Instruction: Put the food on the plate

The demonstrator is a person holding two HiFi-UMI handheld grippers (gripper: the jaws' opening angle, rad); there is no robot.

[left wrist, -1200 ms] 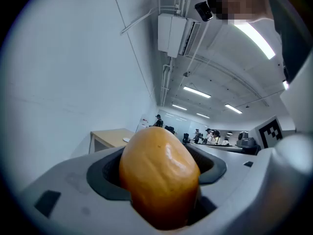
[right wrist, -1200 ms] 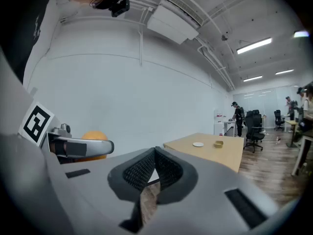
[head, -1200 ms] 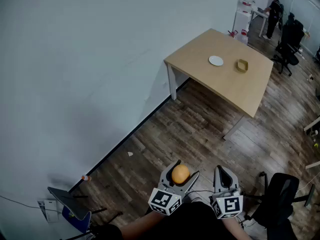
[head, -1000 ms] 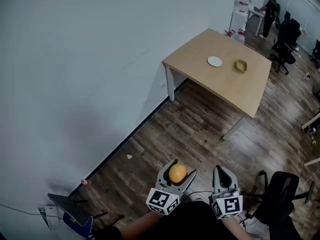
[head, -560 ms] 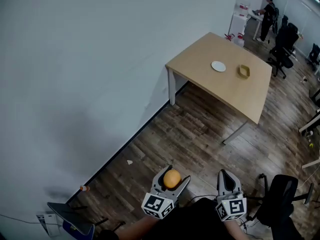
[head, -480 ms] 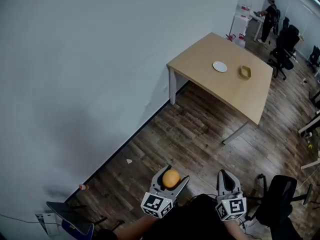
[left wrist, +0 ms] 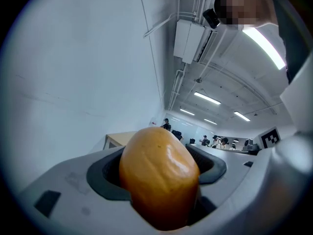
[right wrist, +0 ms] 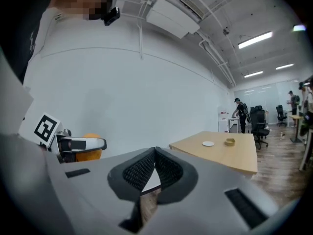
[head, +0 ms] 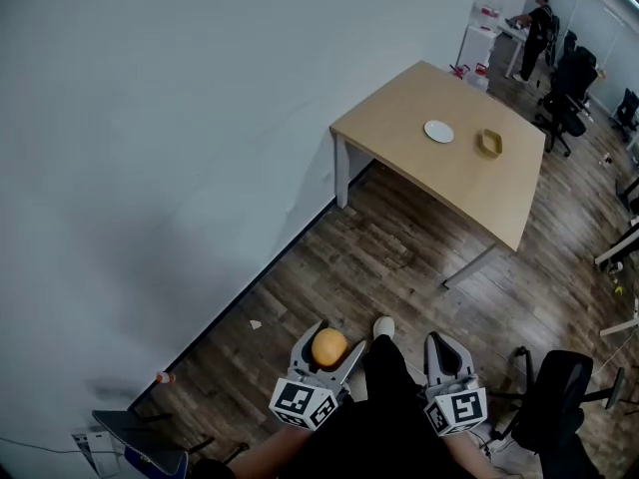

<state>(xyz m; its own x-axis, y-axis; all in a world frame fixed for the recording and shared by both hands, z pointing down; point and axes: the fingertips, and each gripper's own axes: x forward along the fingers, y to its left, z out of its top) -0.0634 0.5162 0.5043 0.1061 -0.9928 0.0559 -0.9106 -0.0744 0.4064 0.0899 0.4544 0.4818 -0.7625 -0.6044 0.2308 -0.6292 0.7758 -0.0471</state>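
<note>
Left gripper (head: 334,339) is clamped on a rounded orange piece of food (left wrist: 159,175), with both jaws pressed against its sides. The right gripper (right wrist: 155,152) has its 2 jaws closed together with nothing between them. Each gripper's cube shows a black-and-white square marker (head: 296,401), a pattern rather than readable writing. Well away, the white plate (head: 438,131) lies on the wooden table (head: 399,118) toward its far edge, with a small yellow dish (head: 489,144) near it but apart. In the left gripper view the food hides the plate; the right gripper view shows both.
</note>
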